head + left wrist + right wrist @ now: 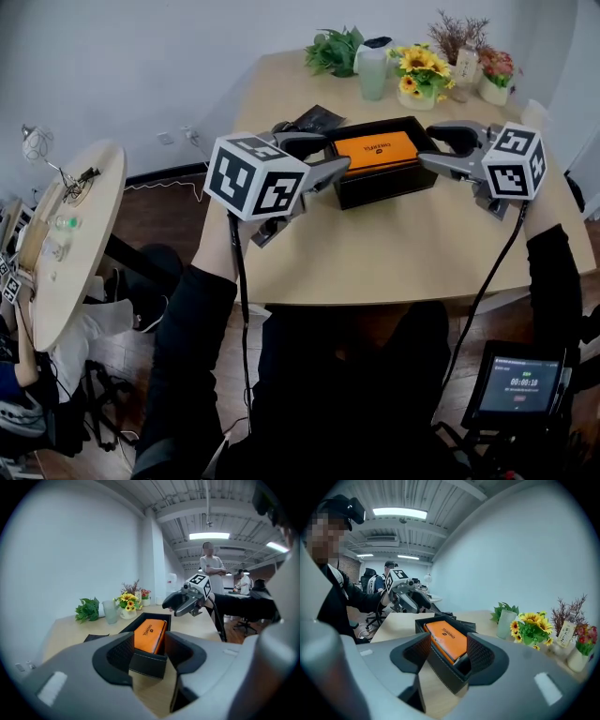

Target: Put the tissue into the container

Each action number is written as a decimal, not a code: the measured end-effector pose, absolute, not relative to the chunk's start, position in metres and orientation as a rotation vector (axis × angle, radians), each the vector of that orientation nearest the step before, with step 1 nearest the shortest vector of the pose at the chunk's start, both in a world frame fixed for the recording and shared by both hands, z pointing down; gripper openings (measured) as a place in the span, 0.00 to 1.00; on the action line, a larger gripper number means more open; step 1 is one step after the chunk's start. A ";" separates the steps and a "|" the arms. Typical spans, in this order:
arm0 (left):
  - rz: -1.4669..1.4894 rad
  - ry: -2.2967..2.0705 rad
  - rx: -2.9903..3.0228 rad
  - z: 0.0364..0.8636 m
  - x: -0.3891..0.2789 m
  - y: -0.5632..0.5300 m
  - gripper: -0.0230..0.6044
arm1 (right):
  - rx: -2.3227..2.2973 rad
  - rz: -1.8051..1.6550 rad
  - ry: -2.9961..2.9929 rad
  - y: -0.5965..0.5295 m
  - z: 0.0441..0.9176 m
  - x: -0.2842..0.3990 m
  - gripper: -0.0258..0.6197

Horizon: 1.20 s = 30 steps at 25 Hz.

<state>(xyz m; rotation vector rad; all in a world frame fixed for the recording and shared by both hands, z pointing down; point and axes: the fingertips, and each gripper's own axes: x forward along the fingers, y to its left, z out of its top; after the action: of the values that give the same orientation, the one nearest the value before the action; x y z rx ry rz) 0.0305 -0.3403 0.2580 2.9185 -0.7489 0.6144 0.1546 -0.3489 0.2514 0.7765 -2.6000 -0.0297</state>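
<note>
A black, open-topped container (380, 190) sits on the pale wooden surface (375, 258), towards its far half. The orange tissue pack (377, 150) lies flat inside it and fills most of the interior, with its printed face up.

The left gripper (334, 155) is at the container's 9 o'clock and points at its left end. Its jaws stand wide apart with nothing gripped. In the left gripper view the container's near end wall and the end of the orange pack show in the gap between them. It cannot be told whether a jaw tip touches the wall.

The right gripper (431, 148) is at the container's 3 o'clock and faces the opposite end. Its jaws are also spread wide and grip nothing. In the right gripper view the container's end and the orange pack show through the gap. The two grippers point at each other across the box.

Beyond the container, at about 12 to 1 o'clock along the far edge of the surface, stand a leafy green plant (334, 51), a frosted tumbler (372, 73) and a pot of sunflowers (419, 77). A dark flat item (315, 119) lies at the container's 10 o'clock. A round side table (70, 234) stands well apart at 9 o'clock, off the surface. A small screen (516, 382) shows at 5 o'clock.
</note>
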 end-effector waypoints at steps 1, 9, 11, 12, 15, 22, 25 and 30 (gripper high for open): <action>0.584 -0.765 2.925 0.256 0.028 -0.337 0.33 | 0.787 -0.034 -2.619 -0.345 0.249 0.153 0.42; 0.341 -0.874 2.934 0.244 0.005 -0.299 0.33 | 0.943 -0.066 -2.756 -0.290 0.228 0.139 0.37; 0.298 -0.904 2.948 0.243 0.004 -0.285 0.33 | 1.015 -0.055 -2.794 -0.272 0.225 0.140 0.36; 0.280 -0.927 2.956 0.242 0.003 -0.277 0.33 | 1.056 -0.048 -2.808 -0.263 0.224 0.141 0.36; 0.222 -1.006 2.978 0.241 0.001 -0.255 0.33 | 1.195 -0.050 -2.837 -0.239 0.220 0.147 0.35; 0.080 -1.142 3.013 0.237 -0.001 -0.204 0.33 | 1.522 -0.253 -2.754 -0.186 0.222 0.160 0.34; 0.048 -1.208 3.035 0.237 -0.001 -0.193 0.33 | 1.628 -0.242 -2.758 -0.170 0.228 0.161 0.34; 0.030 -1.263 3.032 0.250 0.000 -0.181 0.33 | 1.790 -0.229 -2.746 -0.156 0.238 0.167 0.34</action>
<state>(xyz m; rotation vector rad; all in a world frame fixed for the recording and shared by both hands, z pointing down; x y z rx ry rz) -0.0005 -0.1811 0.2499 3.0322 -1.2629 0.0300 0.1672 -0.1555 0.2385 1.7903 -2.7458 -0.2287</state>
